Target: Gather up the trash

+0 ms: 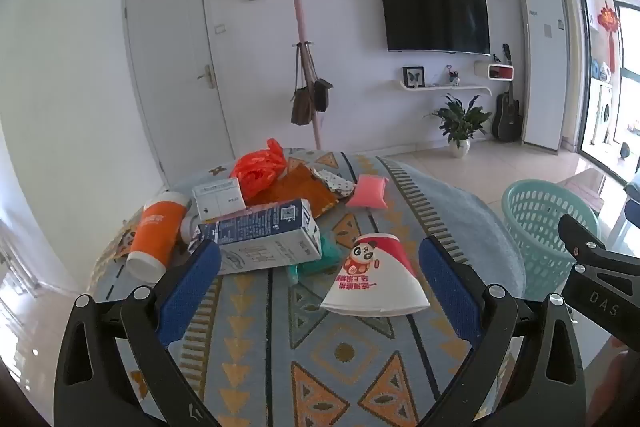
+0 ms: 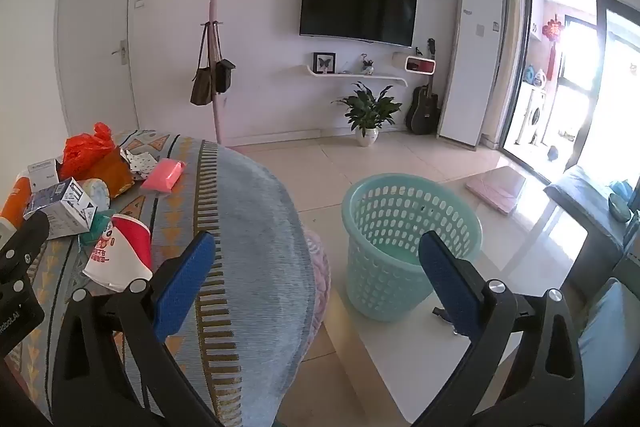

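Left gripper (image 1: 320, 267) and right gripper (image 2: 318, 261): each had two black plastic finger arms with teardrop-shaped cut-outs, round silver screw heads at the pivots, and blue textured pads (image 1: 192, 291) on the inner faces. One gripper's black side bore pale lettering reading "DAS".

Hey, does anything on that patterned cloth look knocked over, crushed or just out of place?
Yes. The paper cup lies on its side, squashed flat. The milk carton and the orange bottle are tipped over too, in a heap with an orange plastic bag. The teal basket looks empty.
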Tool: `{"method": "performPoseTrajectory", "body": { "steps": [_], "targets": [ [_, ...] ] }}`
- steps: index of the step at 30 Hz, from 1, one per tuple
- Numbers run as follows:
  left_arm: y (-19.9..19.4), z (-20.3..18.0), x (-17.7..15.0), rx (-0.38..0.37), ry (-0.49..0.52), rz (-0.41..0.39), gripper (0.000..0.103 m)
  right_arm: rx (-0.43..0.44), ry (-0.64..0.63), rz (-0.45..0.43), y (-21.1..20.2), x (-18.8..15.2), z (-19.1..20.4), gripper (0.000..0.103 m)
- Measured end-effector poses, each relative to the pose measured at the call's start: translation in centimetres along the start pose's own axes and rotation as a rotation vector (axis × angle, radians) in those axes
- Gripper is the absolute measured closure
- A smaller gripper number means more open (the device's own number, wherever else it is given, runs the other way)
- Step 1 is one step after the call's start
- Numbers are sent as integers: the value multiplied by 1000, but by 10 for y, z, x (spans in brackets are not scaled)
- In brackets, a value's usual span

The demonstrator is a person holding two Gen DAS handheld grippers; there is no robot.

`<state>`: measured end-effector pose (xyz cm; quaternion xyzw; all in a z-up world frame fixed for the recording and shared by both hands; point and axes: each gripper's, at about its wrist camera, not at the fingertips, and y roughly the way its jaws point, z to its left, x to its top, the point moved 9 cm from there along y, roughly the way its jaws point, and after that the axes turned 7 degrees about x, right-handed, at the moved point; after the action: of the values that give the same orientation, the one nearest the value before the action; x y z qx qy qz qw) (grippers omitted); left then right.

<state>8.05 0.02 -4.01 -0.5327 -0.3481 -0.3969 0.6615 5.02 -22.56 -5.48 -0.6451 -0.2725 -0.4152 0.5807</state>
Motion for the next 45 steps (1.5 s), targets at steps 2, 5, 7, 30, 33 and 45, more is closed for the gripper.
{"method": "performPoseTrajectory", "body": {
  "steps": [2,5,7,30,33,45],
  "targets": [
    [-1,0,0,3,1,-4,7,-1,2,5,0,0,0,6],
    [-4,-3,-1,-8,0,-1,7,-6,-4,3,1,0,1,6],
    [-5,-3,-2,-4,-1,1,7,3,0,1,1,0,0,6],
    [-1,-1,-5,-19,-7,0,7,8,-7,24,8,-2,1,6],
    [2,1,-4,-34,-18,13,7,13,-10,26,8,-2,2,6],
    [9,4,-11,-82,-32,52,11,16,-26,28,9,-4,6,6]
  ]
}}
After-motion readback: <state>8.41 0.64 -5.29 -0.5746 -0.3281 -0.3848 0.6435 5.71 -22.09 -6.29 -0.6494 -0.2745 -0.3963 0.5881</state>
